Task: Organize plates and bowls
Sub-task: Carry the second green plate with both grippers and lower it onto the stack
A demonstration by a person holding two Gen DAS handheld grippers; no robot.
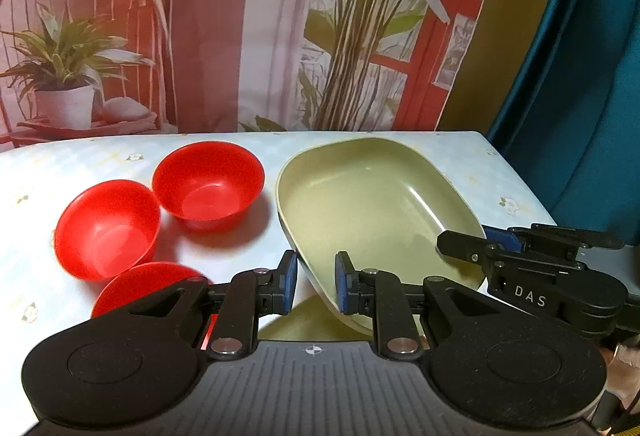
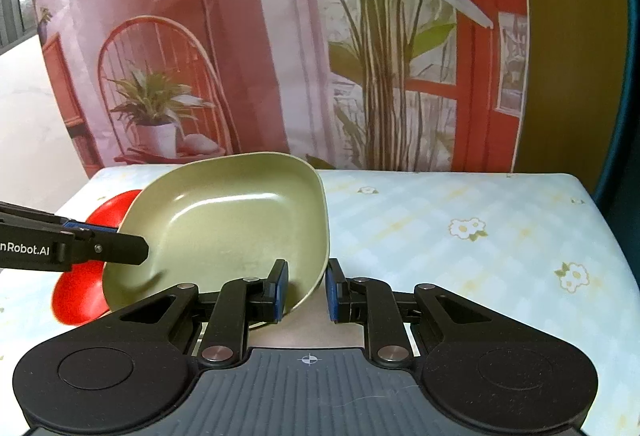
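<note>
From my left wrist camera, my left gripper (image 1: 316, 282) stands with its jaws a moderate way apart, the blue pads (image 1: 289, 286) bracketing the near rim of the green dish (image 1: 372, 208) without clearly pressing on it; the dish is tilted, its near edge raised off the pale flowered tablecloth (image 1: 460, 152), a shadow showing beneath; to its left sit three red bowls, the far one (image 1: 208, 184) and the middle one (image 1: 107, 230) touching at their rims, the nearest (image 1: 144, 286) partly hidden behind my left finger; my right gripper (image 1: 466, 246) reaches in from the right, one black finger lying over the dish's right rim; behind the table hangs a printed backdrop (image 1: 240, 16) of plants and a red chair.

From my right wrist camera, my right gripper (image 2: 306, 288) straddles the dish's (image 2: 240, 228) near corner, left pad inside the rim, right pad outside, a gap visible between pad and wall; whether it grips I cannot tell; my left gripper's finger (image 2: 116, 248) rests across the dish's left rim; a red bowl (image 2: 80, 296) peeks out beneath that side.
</note>
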